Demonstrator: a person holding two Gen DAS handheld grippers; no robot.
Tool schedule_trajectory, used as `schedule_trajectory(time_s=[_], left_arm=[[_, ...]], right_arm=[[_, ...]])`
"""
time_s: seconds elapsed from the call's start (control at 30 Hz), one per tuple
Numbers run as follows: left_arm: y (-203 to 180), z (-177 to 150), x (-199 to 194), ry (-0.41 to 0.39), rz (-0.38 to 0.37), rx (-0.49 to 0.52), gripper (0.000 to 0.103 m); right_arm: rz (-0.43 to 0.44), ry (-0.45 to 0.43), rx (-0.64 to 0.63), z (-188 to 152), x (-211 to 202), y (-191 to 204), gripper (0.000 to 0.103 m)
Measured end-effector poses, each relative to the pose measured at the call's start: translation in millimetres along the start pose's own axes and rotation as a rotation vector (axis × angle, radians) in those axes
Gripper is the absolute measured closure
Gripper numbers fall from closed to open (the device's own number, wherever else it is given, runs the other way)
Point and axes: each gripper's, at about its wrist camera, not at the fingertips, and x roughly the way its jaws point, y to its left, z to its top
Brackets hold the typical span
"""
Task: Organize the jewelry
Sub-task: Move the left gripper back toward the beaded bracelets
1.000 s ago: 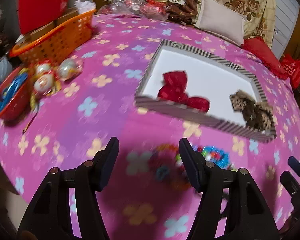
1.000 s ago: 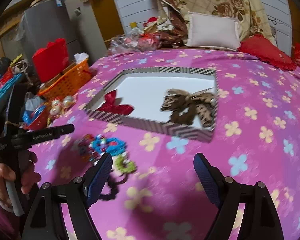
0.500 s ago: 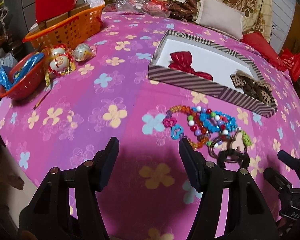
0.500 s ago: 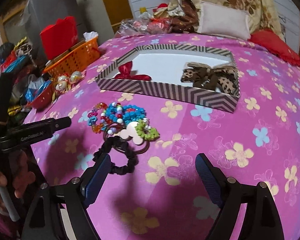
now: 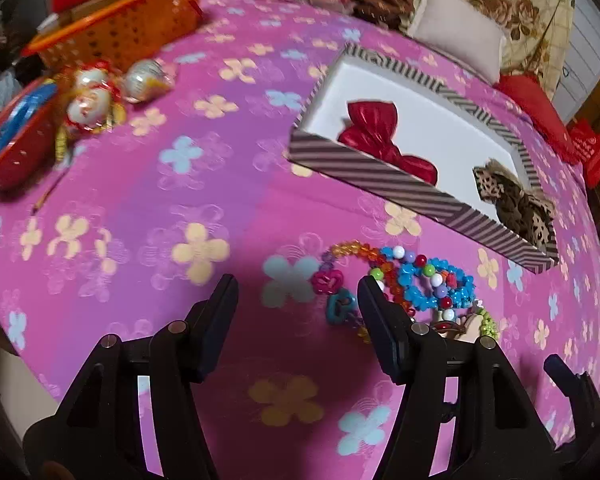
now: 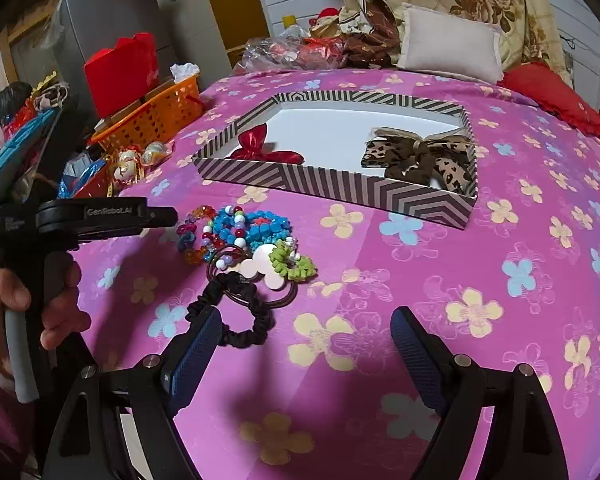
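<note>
Black claws both angle down, spread and empty: left claw [image 5: 296, 300] beside the beaded bracelets [image 5: 424, 284], right claw [image 6: 306, 332] by the black scrunchie [image 6: 240, 320].

The left gripper [image 5: 296, 304] points steeply downward, its jaws spread wide with nothing between the fingers [image 5: 220, 312]. The right gripper [image 6: 304, 344] also tilts down, jaws parted wide and empty. In the right wrist view, the person's left hand [image 6: 24, 312] wraps the left gripper's handle, off to the left of the right fingers [image 6: 412, 344].
</note>
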Motion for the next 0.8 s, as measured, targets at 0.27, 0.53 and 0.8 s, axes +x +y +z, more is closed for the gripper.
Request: schedule_trajectory(time_s=[0.27, 0.53, 0.8], left_arm=[[8, 15, 24, 0.142, -0.041, -0.202, 0.041], [-7, 29, 31, 0.165, -0.04, -0.264, 0.041], [-17, 34, 35, 0.176, -0.053, -0.275, 0.041]], right_arm=[[0.031, 0.012, 0.051, 0, 7, -8, 0.018], [0.038, 0.007, 0.073, 0, 7, -17, 0.018], [0.057, 0.011, 0.102, -3, 10, -25, 0.018]])
